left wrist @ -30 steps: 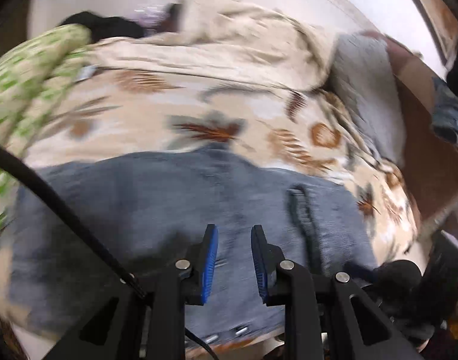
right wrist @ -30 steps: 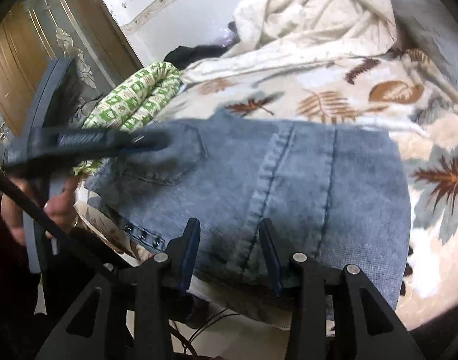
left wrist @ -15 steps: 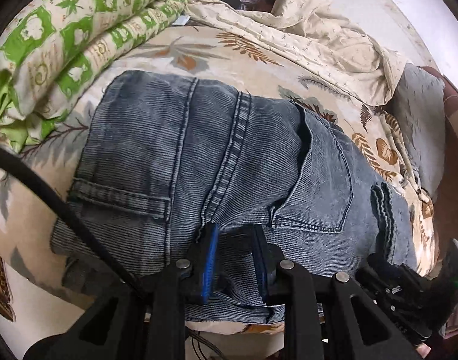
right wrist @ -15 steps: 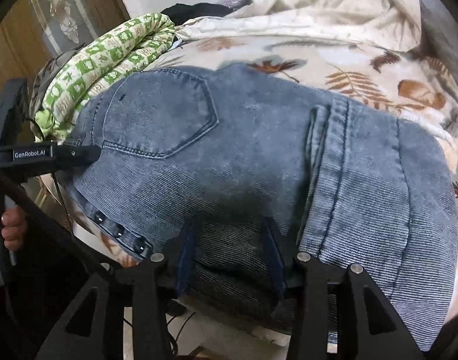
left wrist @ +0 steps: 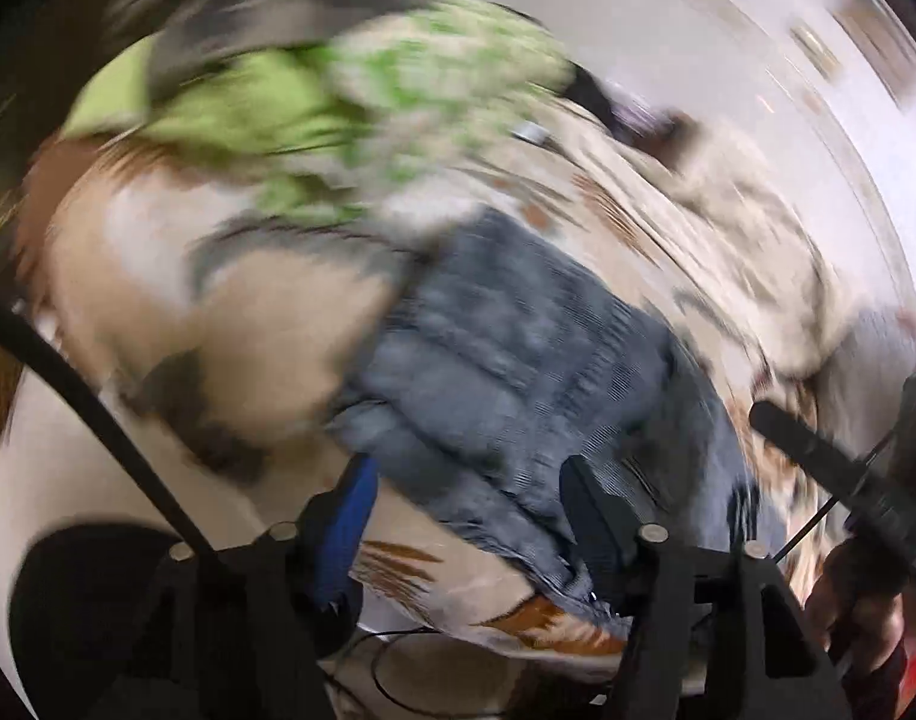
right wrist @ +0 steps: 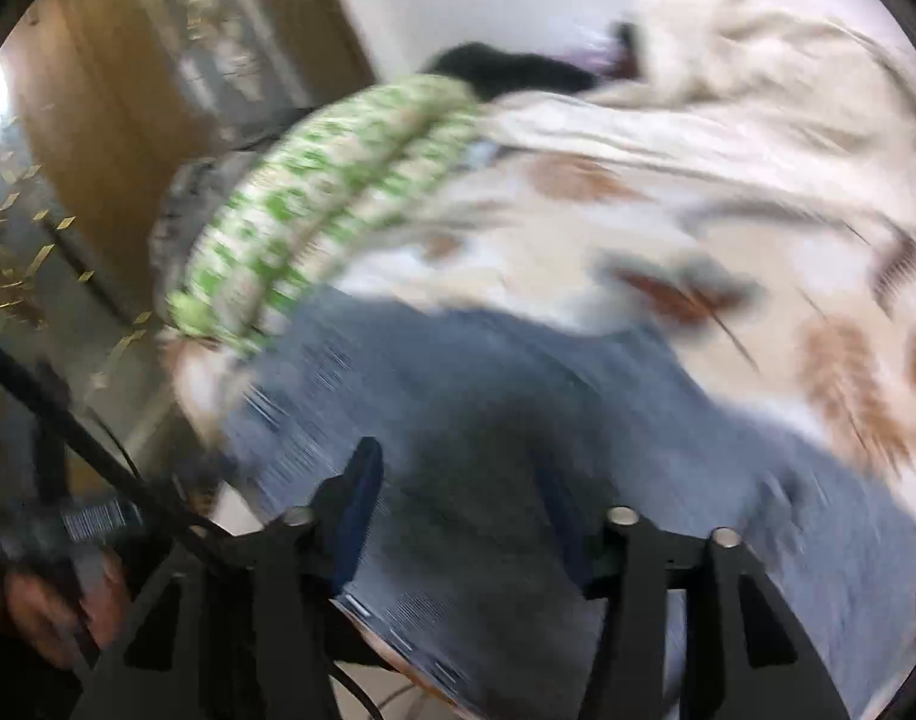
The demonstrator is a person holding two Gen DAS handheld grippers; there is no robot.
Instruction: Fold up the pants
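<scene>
Pants (left wrist: 518, 372), folded grey denim, lie on the leaf-print bed cover (left wrist: 266, 324) near the bed's edge, beside a green patterned quilt (right wrist: 314, 216). Your left gripper (left wrist: 467, 510) and right gripper (right wrist: 458, 504) hover over the denim; both jaws have just been opening and grasp nothing. Both views are blurred.

- One pair of grey-blue pants (left wrist: 518, 372)
- One green patterned blanket (right wrist: 326, 210)
- One leaf-print bedsheet (right wrist: 668, 240)
- Two grippers: left gripper (left wrist: 467, 516), right gripper (right wrist: 458, 504)
</scene>
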